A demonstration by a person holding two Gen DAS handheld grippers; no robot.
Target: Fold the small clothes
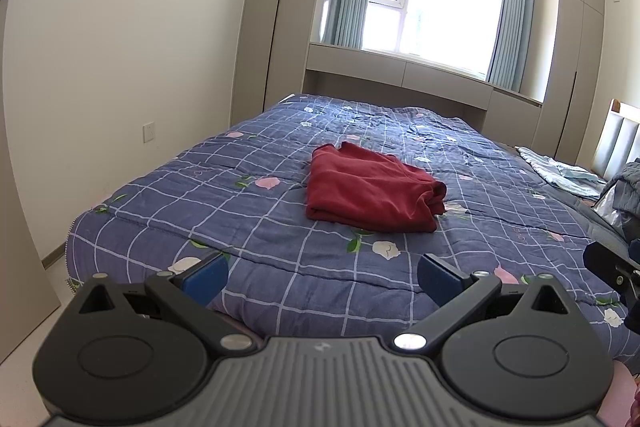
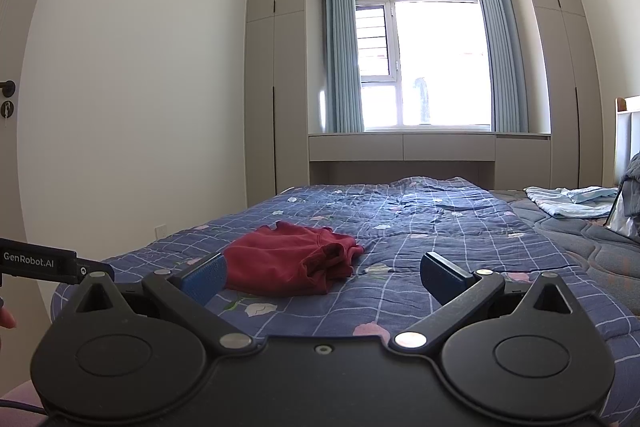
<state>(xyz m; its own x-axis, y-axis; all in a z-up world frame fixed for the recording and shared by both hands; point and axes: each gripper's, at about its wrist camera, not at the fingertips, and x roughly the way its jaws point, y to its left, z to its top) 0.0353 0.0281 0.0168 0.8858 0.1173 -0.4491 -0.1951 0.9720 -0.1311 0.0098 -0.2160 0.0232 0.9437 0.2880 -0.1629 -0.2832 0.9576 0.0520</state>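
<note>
A dark red garment [image 1: 370,193] lies folded in a flat bundle on the blue checked floral quilt [image 1: 280,155], near the middle of the bed. In the right wrist view the same red garment [image 2: 294,261] sits left of centre. My left gripper [image 1: 322,277] hangs open above the bed's near edge, well short of the garment, with nothing between its blue pads [image 1: 208,275]. My right gripper [image 2: 322,277] is open too, held back from the quilt [image 2: 440,227], its left pad [image 2: 206,277] overlapping the garment's near corner in the image only.
Light blue clothes [image 1: 564,171] and a grey heap [image 1: 628,195] lie at the bed's right side near the headboard. Wardrobes and a window with curtains [image 2: 420,67] stand beyond the bed. A wall and door [image 2: 8,99] are on the left. The left gripper's body [image 2: 36,261] shows at the left edge of the right wrist view.
</note>
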